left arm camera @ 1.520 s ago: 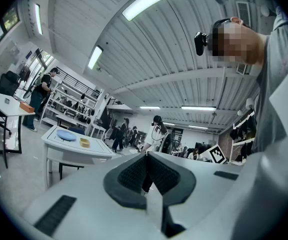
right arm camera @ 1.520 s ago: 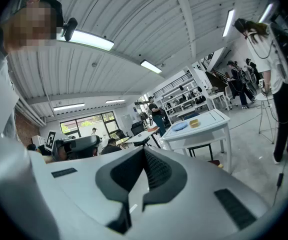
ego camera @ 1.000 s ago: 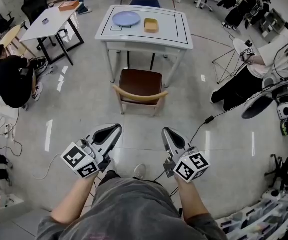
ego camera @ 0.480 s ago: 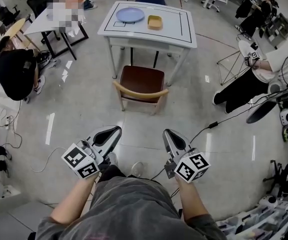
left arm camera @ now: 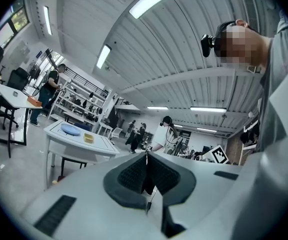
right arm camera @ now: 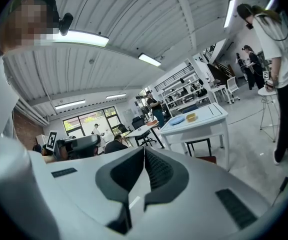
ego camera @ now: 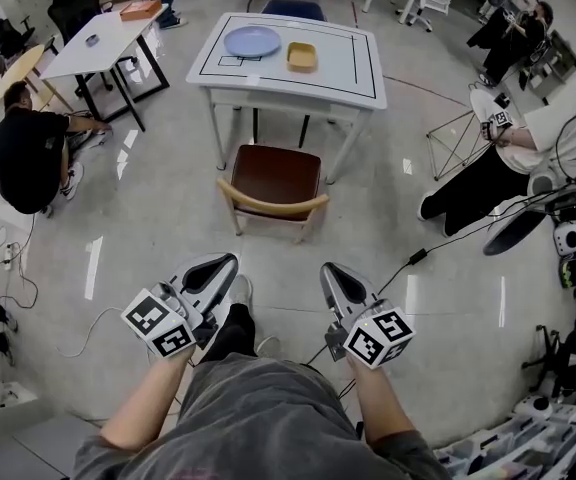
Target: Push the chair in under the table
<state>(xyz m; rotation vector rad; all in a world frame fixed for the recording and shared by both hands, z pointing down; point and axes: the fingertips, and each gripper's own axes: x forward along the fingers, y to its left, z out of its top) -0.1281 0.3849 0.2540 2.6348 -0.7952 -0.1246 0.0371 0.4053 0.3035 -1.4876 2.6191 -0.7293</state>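
A wooden chair (ego camera: 273,187) with a dark brown seat and a pale curved backrest stands on the floor, pulled out in front of a white table (ego camera: 358,73). Its backrest faces me. The table shows again in the left gripper view (left arm camera: 79,143) and the right gripper view (right arm camera: 204,120). My left gripper (ego camera: 226,265) and right gripper (ego camera: 329,272) are both shut and hold nothing. They hover side by side a short way in front of the chair's backrest, clear of it.
A blue plate (ego camera: 252,40) and a small yellow dish (ego camera: 302,56) lie on the table. A second chair (ego camera: 290,9) stands beyond it. A second white table (ego camera: 108,40) is at upper left. People sit on the floor at left (ego camera: 26,158) and right (ego camera: 508,158). Cables run across the floor.
Both grippers have come slightly forward toward the chair and stay shut. My foot has stepped ahead between them. The chair and table have not moved.
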